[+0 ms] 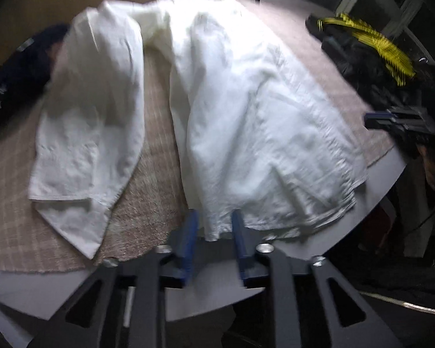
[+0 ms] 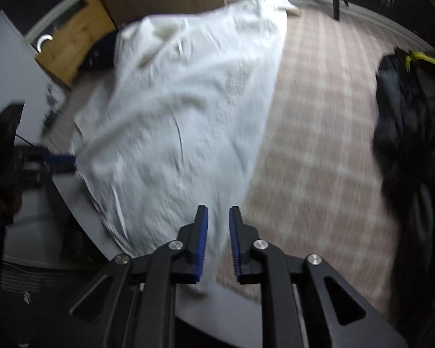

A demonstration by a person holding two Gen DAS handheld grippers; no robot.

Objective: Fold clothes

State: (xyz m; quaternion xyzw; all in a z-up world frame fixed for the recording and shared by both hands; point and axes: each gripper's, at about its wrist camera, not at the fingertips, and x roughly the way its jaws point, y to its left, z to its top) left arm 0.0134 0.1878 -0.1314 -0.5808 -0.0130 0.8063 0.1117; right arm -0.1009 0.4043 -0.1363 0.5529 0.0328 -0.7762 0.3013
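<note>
a: white crumpled cotton shirt (image 1: 246,121) fills the middle of the left wrist view, spread over a pinkish-beige checked woven cloth (image 1: 148,179) on a pale grey table (image 1: 206,298). one sleeve (image 1: 92,116) lies on the left side of the frame.

b: and the left gripper (image 1: 214,226)?

a: bottom centre. its blue-padded fingers (image 1: 188,232) stand apart on either side of the shirt's near hem; the fabric runs between them, but they are not pressed onto it. the frame is blurred.

b: right wrist view?

a: the shirt (image 2: 182,116) runs from top centre down to the bottom middle, over the same checked cloth (image 2: 319,145). the right gripper (image 2: 218,223) sits at bottom centre, its blue pads (image 2: 203,232) parted with a strip of white fabric in the gap, not clamped. it also shows in the left view, at the right edge (image 1: 374,120).

b: anything else?

a: a black garment with a yellow patterned strap (image 1: 371,49) lies at the upper right of the left view, and a dark navy garment (image 1: 17,78) at the left edge. a brown wooden box (image 2: 72,52) stands upper left in the right view.
</note>
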